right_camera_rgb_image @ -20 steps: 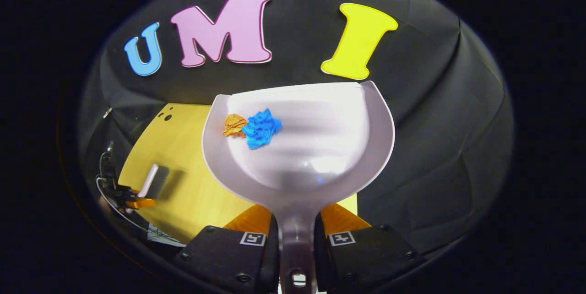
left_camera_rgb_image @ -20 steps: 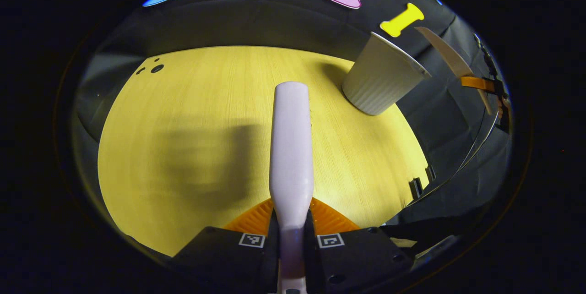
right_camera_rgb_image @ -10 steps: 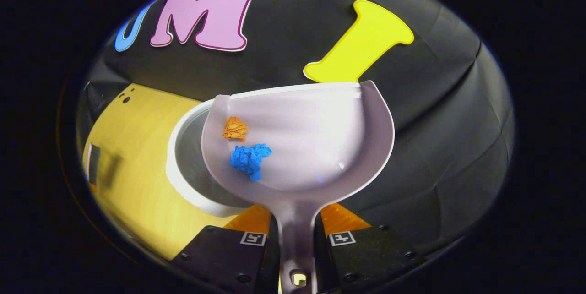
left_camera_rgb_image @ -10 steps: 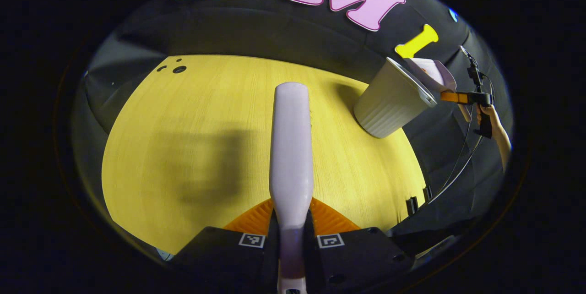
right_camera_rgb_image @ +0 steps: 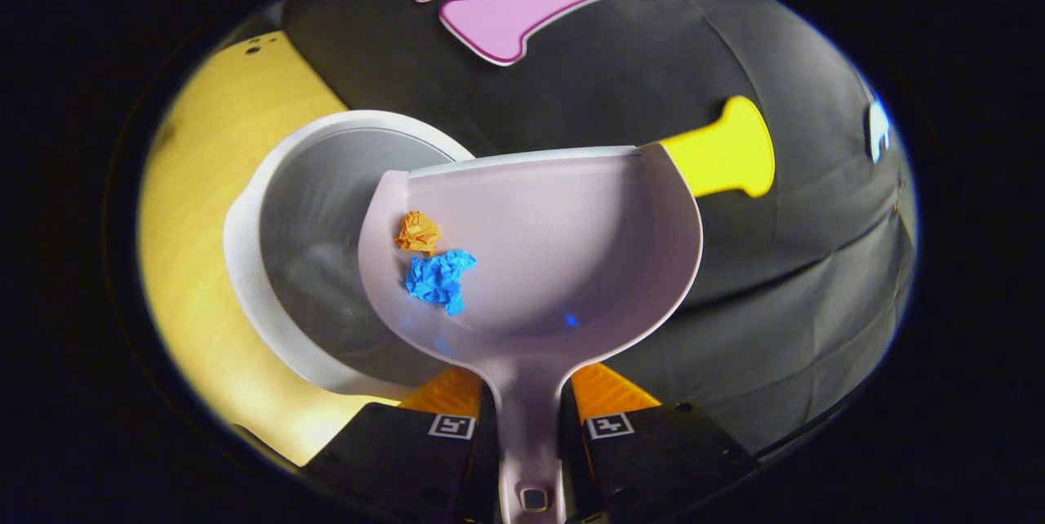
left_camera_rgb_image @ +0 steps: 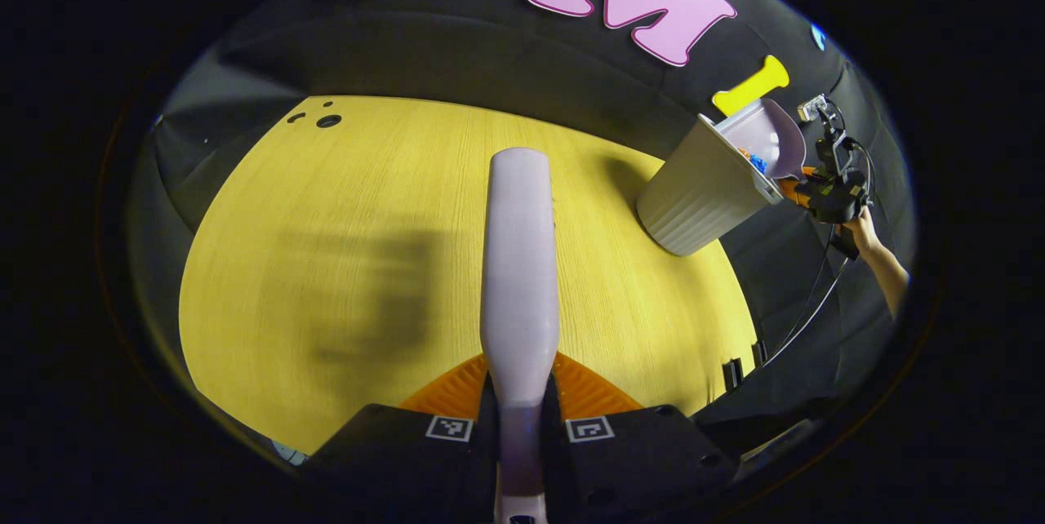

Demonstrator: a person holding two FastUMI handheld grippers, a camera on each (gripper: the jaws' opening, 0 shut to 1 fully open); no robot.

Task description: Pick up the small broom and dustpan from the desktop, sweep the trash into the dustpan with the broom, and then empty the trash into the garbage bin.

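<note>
Dustpan (right_camera_rgb_image: pixel 563 263), clamped in right gripper (right_camera_rgb_image: pixel 529 434), hung partly over bin (right_camera_rgb_image: pixel 269 263) rim, holding paper scraps (right_camera_rgb_image: pixel 437 279); left gripper (left_camera_rgb_image: pixel 519 434) clamped broom (left_camera_rgb_image: pixel 520 263).

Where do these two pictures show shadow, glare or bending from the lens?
Left gripper view: a soft, blurred shadow lies on the yellow wooden desktop left of the pale broom handle; the lens curves the desktop's edge and tilts the ribbed pale garbage bin. Right gripper view: only a faint blue glint on the glossy pale dustpan; the orange paper scrap and blue paper scrap look sharp.
</note>
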